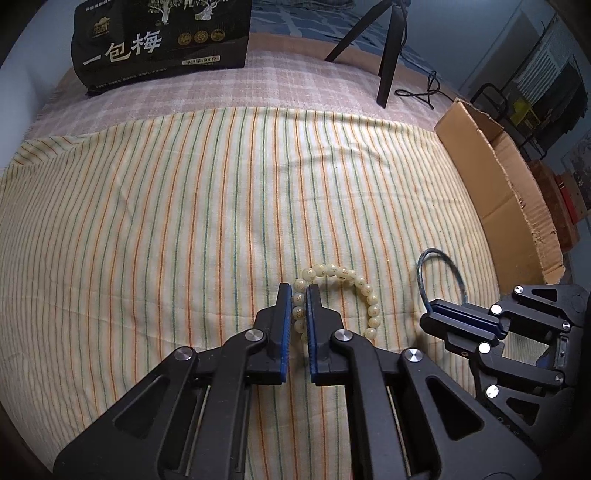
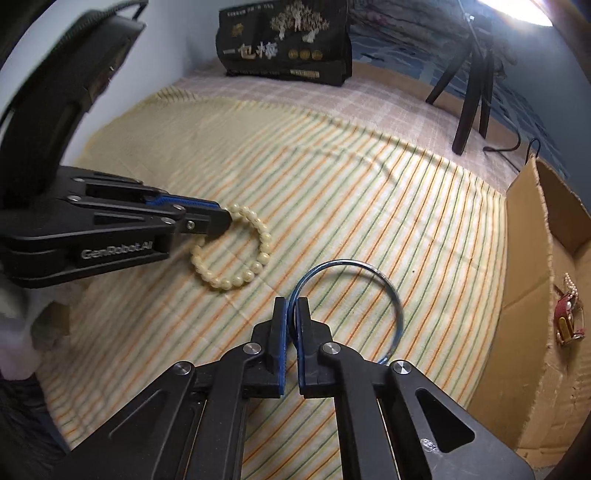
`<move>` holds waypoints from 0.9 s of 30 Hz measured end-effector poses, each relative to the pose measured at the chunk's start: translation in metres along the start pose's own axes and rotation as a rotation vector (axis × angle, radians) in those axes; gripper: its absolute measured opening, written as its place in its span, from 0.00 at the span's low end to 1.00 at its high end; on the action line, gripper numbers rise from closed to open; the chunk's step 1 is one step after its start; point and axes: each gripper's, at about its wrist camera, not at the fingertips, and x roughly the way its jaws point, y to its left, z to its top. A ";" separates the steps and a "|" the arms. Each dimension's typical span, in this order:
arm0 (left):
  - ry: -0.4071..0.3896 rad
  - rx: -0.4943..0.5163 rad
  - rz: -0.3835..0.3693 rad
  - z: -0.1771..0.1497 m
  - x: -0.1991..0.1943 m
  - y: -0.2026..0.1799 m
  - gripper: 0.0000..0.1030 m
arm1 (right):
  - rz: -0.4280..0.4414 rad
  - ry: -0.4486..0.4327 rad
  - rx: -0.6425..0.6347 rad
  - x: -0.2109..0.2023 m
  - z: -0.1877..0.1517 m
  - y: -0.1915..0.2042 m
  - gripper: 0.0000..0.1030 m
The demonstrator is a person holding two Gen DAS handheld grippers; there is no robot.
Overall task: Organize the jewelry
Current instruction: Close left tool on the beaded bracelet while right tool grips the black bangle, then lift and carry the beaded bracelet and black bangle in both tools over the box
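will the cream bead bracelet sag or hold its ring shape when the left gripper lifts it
Likely sags: the bead bracelet is separate round beads, presumably strung, pinched at one side by the left gripper. Smooth beads may slip or swing. It probably won't stay rigid like the blue bangle.

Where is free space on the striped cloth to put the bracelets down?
The striped cloth is bare between the black bag, tripod and bead bracelet. It is crowded near the cardboard box, around the blue bangle and both grippers.

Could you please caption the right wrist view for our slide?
Right hand-held gripper pinches blue bangle; left hand-held gripper grips bead bracelet.
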 end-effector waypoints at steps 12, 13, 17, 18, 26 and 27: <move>-0.063 -0.004 -0.057 -0.001 -0.034 -0.006 0.05 | -0.041 -0.089 0.009 -0.041 -0.004 -0.005 0.02; -0.066 -0.006 -0.060 -0.001 -0.036 -0.006 0.05 | -0.042 -0.091 0.011 -0.043 -0.004 -0.006 0.02; -0.081 -0.001 -0.072 0.000 -0.043 -0.011 0.05 | -0.055 -0.102 0.013 -0.053 -0.007 -0.010 0.02; -0.085 0.002 -0.073 0.001 -0.044 -0.013 0.05 | -0.055 -0.105 0.016 -0.055 -0.007 -0.011 0.02; -0.118 0.011 -0.112 0.008 -0.062 -0.024 0.05 | -0.055 -0.138 0.041 -0.072 -0.010 -0.019 0.02; -0.124 0.014 -0.115 0.008 -0.064 -0.025 0.05 | -0.054 -0.147 0.045 -0.076 -0.009 -0.020 0.02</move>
